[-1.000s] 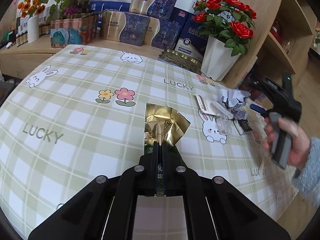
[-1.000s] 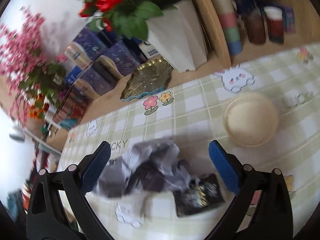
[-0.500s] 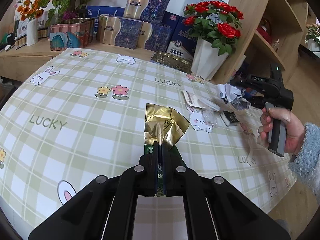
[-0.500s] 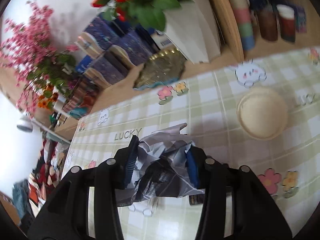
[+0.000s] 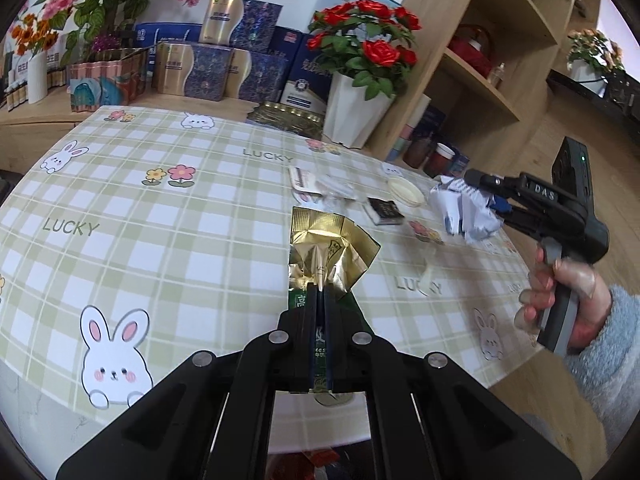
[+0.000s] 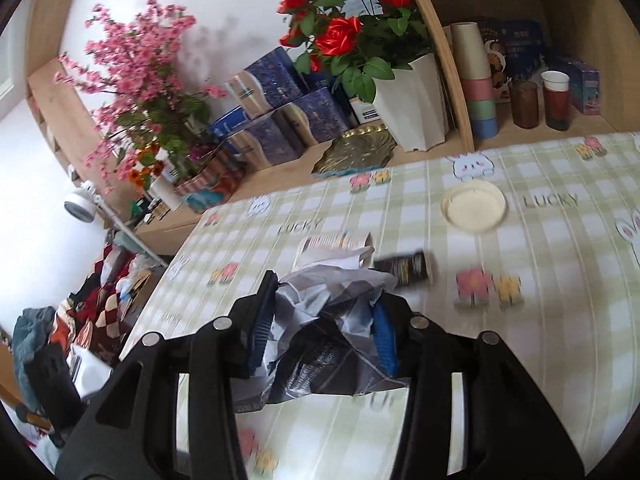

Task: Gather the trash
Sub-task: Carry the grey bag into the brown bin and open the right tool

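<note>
I had the left gripper (image 5: 319,294) clamped flat on a gold foil wrapper (image 5: 326,248); its two fingers were pressed together with the wrapper's green printed end pinched between them, and the crinkled gold part fanned out just beyond the tips, lifted clear over the near edge of the desk (image 5: 120,216).

My right gripper (image 6: 324,312) was half closed around a crumpled grey-and-white plastic bag (image 6: 332,344); the blue pads (image 6: 262,328) pressed on it from both sides, and the bag bulged out past the fingertips and hung down behind them; from the left wrist camera I saw the same wad (image 5: 466,214) held off the desk above its right edge, with the person's hand (image 5: 560,300) in a pale blue sleeve squeezing the grip.

On the desk, toward the far right corner, more trash lay loose: a small black packet (image 6: 404,268) just beyond the bag; a white torn wrapper (image 6: 332,246) beside it, partly hidden by the bag; a round cream lid (image 6: 474,208) further off toward the far edge; in the left view a clear crumpled piece of plastic (image 5: 336,192) lay against the white wrapper.

A white pot of red roses (image 6: 412,108) stood past the far edge of the desk.
</note>
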Tool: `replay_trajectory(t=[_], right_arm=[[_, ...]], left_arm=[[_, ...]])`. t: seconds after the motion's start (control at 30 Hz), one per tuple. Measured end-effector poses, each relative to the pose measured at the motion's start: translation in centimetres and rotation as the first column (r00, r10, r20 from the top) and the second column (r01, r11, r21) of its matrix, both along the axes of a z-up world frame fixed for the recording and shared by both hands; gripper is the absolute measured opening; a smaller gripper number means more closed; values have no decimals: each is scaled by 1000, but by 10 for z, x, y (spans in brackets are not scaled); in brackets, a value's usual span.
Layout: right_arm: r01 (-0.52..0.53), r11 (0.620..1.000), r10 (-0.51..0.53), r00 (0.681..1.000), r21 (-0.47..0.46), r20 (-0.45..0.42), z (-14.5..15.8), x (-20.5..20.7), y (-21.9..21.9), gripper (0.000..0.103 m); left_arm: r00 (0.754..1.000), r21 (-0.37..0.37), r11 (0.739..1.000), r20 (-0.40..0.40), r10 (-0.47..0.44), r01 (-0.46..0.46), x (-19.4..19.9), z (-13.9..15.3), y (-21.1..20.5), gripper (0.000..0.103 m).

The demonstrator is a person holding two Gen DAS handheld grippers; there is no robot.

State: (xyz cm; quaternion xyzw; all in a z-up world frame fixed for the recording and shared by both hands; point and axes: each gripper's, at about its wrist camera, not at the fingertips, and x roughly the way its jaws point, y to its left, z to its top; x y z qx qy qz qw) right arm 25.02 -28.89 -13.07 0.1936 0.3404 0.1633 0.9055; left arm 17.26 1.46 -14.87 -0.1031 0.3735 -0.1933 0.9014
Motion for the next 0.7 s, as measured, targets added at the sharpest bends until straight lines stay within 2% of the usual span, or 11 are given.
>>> replay_trajectory(t=[0.13, 0.43, 0.7], right_arm=[[-23, 1000, 23, 1000, -4, 1, -3, -43, 5, 45], [-112, 990, 113, 994, -84, 6, -9, -132, 28, 45], [-163, 985, 162, 986, -59, -23, -39, -192, 56, 45]], left_arm=[[1000, 3, 1000, 2, -24, 24, -26, 6, -9, 3], [999, 15, 999, 2, -46, 46, -83, 6, -20, 3], [999, 29, 998, -22, -47, 47, -121, -9, -16, 3]])
